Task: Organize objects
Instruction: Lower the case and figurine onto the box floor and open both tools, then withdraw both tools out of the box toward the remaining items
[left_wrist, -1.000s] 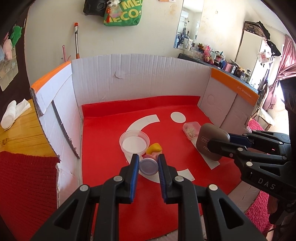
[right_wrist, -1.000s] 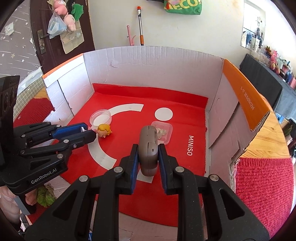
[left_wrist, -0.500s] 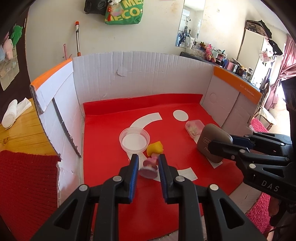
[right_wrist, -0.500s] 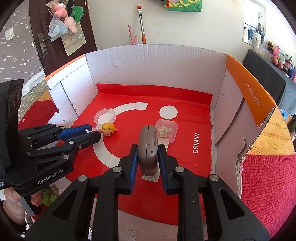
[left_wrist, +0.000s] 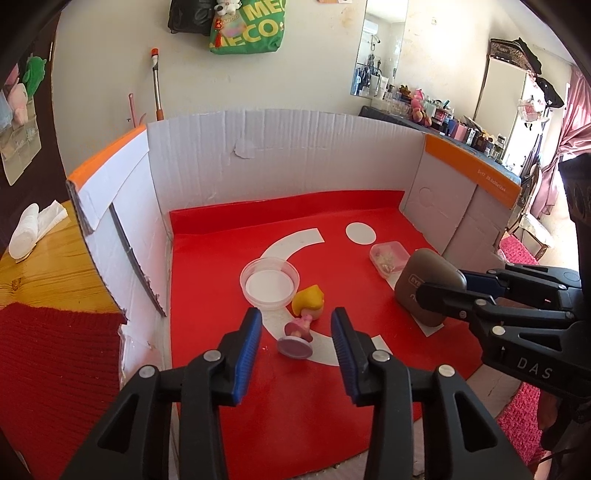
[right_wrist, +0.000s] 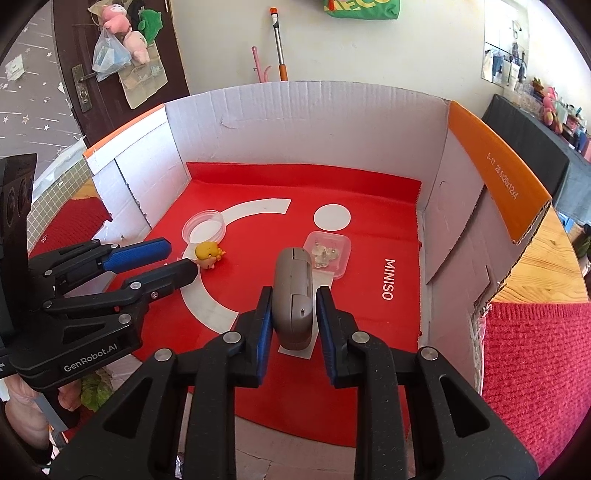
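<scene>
Red mat (right_wrist: 402, 236) reads "MINISO"; left hand-held gripper (left_wrist: 296, 332) marked "GenRobot.AI", jaws just opening around fallen figurine (left_wrist: 301, 325); right hand-held gripper (right_wrist: 293, 314) pinches grey case (right_wrist: 293, 291).

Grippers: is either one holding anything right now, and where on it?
Left gripper: nothing; jaws just opened, figurine lies free. Right gripper: grey case, pinched across its lower sides.

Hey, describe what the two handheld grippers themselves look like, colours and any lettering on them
Both are black plastic two-finger clamps with silver rivets and blue ribbed pads. The left gripper carries white "GenRobot.AI" lettering on its side; the right gripper shows white "DAS". No cables or sleeves are visible.
</scene>
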